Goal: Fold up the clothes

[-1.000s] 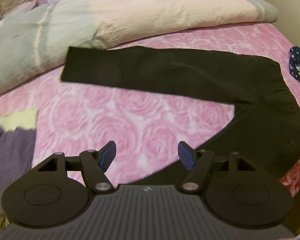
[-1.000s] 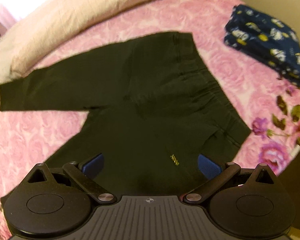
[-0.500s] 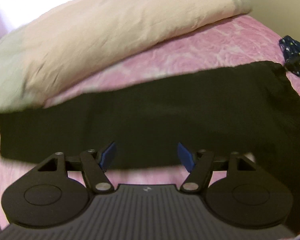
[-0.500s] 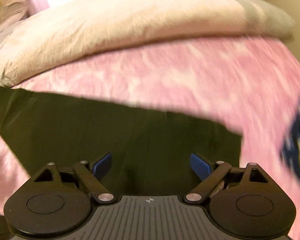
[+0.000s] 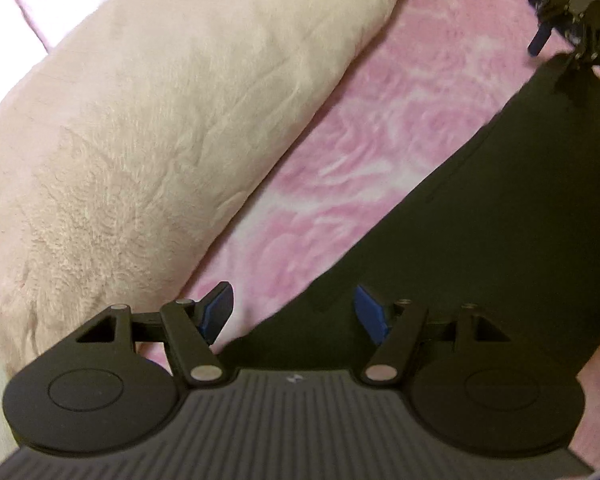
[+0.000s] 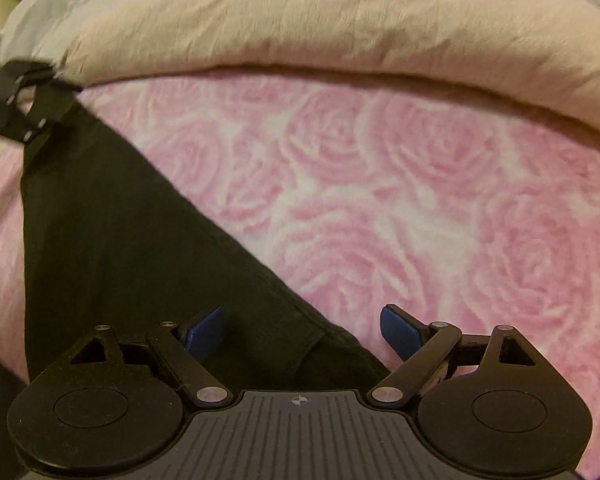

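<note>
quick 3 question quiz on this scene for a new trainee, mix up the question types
1. True or false: the left gripper is shut on the black garment.
2. Multiple choice: the garment lies on A) a pink rose-patterned bedspread B) a wooden table C) a tiled floor.
3. Fill in: beyond the bedspread lies a pale ____.

Key: 1. False: both the left and right gripper have jaws apart, each over an end of the garment. 2. A. 3. Duvet.
</note>
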Demonstrator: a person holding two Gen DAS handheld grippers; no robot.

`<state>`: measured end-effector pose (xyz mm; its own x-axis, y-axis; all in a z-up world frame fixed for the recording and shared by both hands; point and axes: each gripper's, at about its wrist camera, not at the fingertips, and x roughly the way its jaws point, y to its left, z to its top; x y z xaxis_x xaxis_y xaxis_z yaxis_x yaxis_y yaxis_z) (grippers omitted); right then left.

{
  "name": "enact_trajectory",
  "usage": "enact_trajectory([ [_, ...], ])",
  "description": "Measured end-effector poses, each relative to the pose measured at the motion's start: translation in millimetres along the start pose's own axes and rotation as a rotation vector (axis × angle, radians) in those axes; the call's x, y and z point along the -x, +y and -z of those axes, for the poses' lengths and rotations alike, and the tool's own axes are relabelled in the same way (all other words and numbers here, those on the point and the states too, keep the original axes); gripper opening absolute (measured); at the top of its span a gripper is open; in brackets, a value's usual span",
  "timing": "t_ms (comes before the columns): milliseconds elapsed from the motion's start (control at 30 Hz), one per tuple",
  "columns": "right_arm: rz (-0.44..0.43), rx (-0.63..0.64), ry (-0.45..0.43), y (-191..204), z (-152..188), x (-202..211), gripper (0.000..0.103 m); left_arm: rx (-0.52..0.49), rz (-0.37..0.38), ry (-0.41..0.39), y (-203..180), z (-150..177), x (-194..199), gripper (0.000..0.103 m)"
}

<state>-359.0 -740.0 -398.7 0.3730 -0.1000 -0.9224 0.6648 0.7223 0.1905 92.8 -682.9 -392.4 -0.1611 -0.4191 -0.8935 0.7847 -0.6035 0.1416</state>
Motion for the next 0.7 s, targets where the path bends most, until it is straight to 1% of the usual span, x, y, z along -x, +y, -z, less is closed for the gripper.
enact_trajectory([
  [67, -0.020, -0.017, 0.030, -5.8, 3.4, -7.3, 0.088, -0.002, 0.035, 0.058, 12.8, 4.1, -10.9, 0.058],
  [133, -0.038, -0.047, 0.029, -9.0, 7.8, -9.0, 0.088, 0.002, 0.071, 0.091, 18.6, 11.6, -16.5, 0.058],
  [167, -0.047, -0.062, 0.027, -10.4, 10.0, -9.7, 0.088, 0.004, 0.089, 0.107, 21.3, 15.5, -19.1, 0.053],
  [200, -0.040, -0.060, 0.027, -9.3, 11.4, -9.9, 0.075, 0.021, 0.100, 0.106, 22.9, 17.5, -18.3, 0.038],
  [233, -0.031, -0.055, 0.028, -7.7, 12.8, -10.1, 0.065, 0.039, 0.110, 0.103, 24.4, 19.2, -17.1, 0.032],
  [267, -0.013, -0.042, 0.021, -3.8, 13.8, -7.3, 0.060, 0.022, 0.099, 0.099, 21.1, 21.2, -13.2, 0.016],
  [300, 0.007, -0.026, 0.013, 0.5, 14.8, -3.8, 0.055, 0.000, 0.085, 0.094, 17.3, 23.2, -9.0, 0.010],
  [333, 0.024, -0.008, 0.000, 5.8, 17.0, 1.1, 0.049, -0.022, 0.065, 0.082, 12.6, 25.0, -4.0, 0.009],
  [367, 0.053, 0.017, -0.019, 12.8, 20.6, 7.7, 0.046, -0.030, 0.040, 0.063, 6.7, 28.1, 4.5, 0.008],
  [400, 0.085, 0.043, -0.038, 20.1, 24.3, 14.6, 0.032, -0.037, 0.015, 0.043, 0.5, 31.4, 13.4, 0.008],
  [433, 0.115, 0.066, -0.063, 29.3, 29.1, 23.3, 0.032, -0.027, -0.016, 0.013, -6.9, 36.9, 26.8, 0.008],
  [567, 0.235, 0.135, -0.175, 77.5, 54.7, 64.3, 0.028, 0.079, -0.121, -0.099, -35.9, 65.6, 86.7, 0.008],
  [633, 0.294, 0.158, -0.227, 109.3, 74.5, 88.8, 0.025, 0.155, -0.142, -0.137, -56.1, 87.5, 120.7, 0.007],
  [700, 0.345, 0.191, -0.258, 143.7, 101.0, 111.9, 0.024, 0.241, -0.139, -0.170, -84.0, 117.9, 158.6, 0.007],
])
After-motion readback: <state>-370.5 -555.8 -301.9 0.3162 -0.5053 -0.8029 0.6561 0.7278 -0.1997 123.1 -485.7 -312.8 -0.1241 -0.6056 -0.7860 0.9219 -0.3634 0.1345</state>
